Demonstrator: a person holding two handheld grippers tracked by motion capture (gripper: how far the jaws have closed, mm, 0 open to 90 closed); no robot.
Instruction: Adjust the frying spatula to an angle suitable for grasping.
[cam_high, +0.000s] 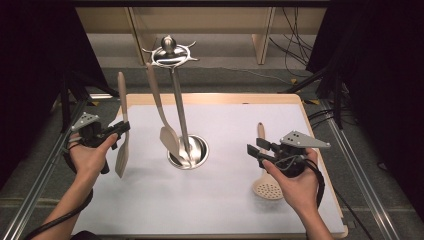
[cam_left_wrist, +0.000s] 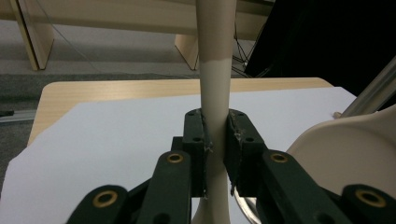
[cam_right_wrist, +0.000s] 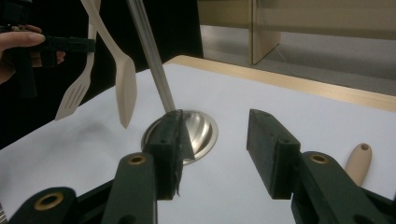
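A steel utensil stand rises from a round base (cam_high: 189, 152) (cam_right_wrist: 198, 128) to a ring of hooks (cam_high: 170, 52). A beige spoon (cam_high: 161, 107) (cam_right_wrist: 123, 88) hangs from one hook. My left gripper (cam_high: 120, 131) (cam_left_wrist: 215, 135) is shut on the handle of a beige slotted turner (cam_high: 122, 125) (cam_left_wrist: 215, 88) (cam_right_wrist: 74, 98) and holds it upright above the table, left of the stand. My right gripper (cam_high: 257, 150) (cam_right_wrist: 219, 149) stands open with nothing between its jaws, over the handle of a beige skimmer (cam_high: 267, 189) (cam_right_wrist: 358, 163) that lies flat at the right.
White paper (cam_high: 225, 210) covers the wooden table (cam_high: 210, 96). Metal rails run along both sides on the floor, with cables at the far right. A pale rounded surface (cam_left_wrist: 345, 144) sits close at the right of the left gripper view.
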